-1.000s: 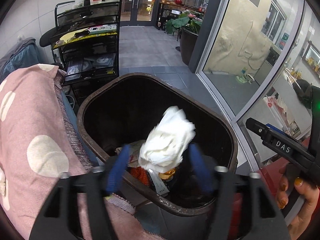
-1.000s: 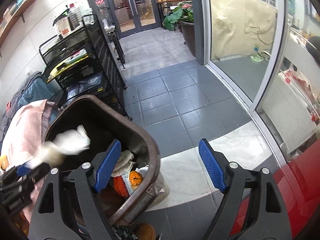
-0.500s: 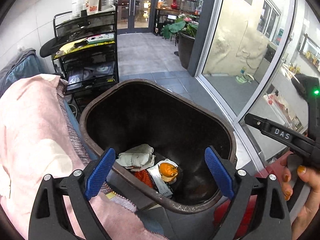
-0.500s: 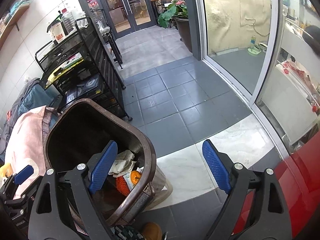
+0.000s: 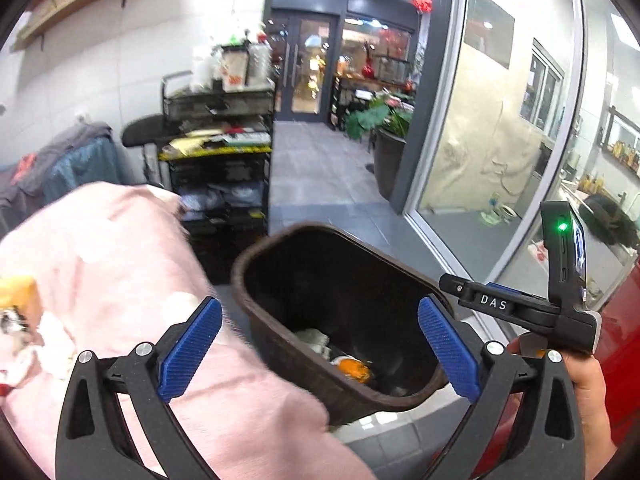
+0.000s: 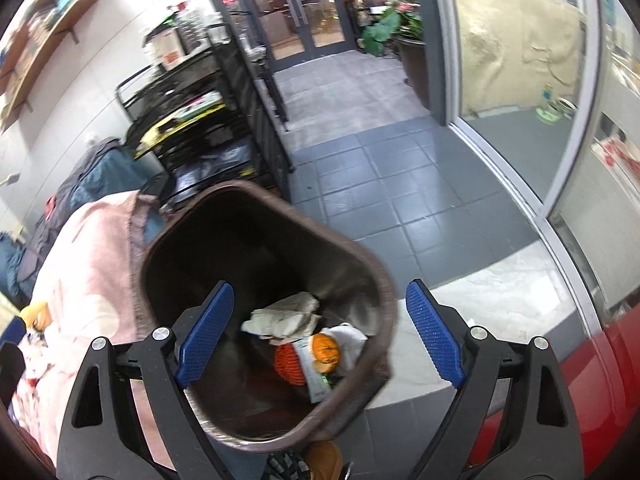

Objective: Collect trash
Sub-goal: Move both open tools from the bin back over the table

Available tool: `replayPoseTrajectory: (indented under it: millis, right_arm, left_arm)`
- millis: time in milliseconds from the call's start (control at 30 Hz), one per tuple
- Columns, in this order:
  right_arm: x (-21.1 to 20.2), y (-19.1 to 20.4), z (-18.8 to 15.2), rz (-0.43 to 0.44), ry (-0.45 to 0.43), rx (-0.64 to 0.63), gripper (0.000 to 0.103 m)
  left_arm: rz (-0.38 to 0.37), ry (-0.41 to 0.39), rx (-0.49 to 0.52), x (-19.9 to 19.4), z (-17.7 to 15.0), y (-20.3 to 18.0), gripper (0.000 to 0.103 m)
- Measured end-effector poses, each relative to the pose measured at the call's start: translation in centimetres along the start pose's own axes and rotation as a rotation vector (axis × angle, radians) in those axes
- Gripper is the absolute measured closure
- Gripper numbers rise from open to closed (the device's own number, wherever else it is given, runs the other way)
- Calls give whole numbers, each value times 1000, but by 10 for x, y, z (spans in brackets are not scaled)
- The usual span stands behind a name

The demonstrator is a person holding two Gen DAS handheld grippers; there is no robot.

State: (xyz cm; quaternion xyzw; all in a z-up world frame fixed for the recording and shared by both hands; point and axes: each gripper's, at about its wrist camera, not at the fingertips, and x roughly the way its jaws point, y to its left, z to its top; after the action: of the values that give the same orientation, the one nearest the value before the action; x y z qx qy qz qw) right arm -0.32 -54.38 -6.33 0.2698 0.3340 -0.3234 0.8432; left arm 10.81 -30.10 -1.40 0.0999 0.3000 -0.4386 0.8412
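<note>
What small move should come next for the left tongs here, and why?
Probably swing the left tongs left toward the litter on the pink blanket. Both tongs are open and empty, the crumpled paper already lies in the brown bin, and the litter sits outside it.

The left wrist view looks forward and slightly down from close above the brown bin (image 5: 256,264), toward the glass doors (image 5: 308,68); the right wrist view sits just as near but tilts more steeply into the bin (image 6: 384,280); both share the bin, black shelf rack (image 5: 218,168), pink blanket (image 5: 120,248) and grey tiled floor (image 6: 384,184).
</note>
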Motion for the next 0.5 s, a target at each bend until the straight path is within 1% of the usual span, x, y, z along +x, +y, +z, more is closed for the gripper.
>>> replayPoseTrajectory:
  millis: [233,367,500]
  right_arm:
    - [-7,47,-8,76,-11,-101,16]
    - [-14,79,-14,122,-32,-174,16]
    - [-17,108,-20,186,-22,-229,16]
  left_arm:
    - [45,-34,-51,-24,-7,27,6]
    - [107,-46,-65,-36,-16,44,6]
    - [157,-46,-106,-49,-27,68,6]
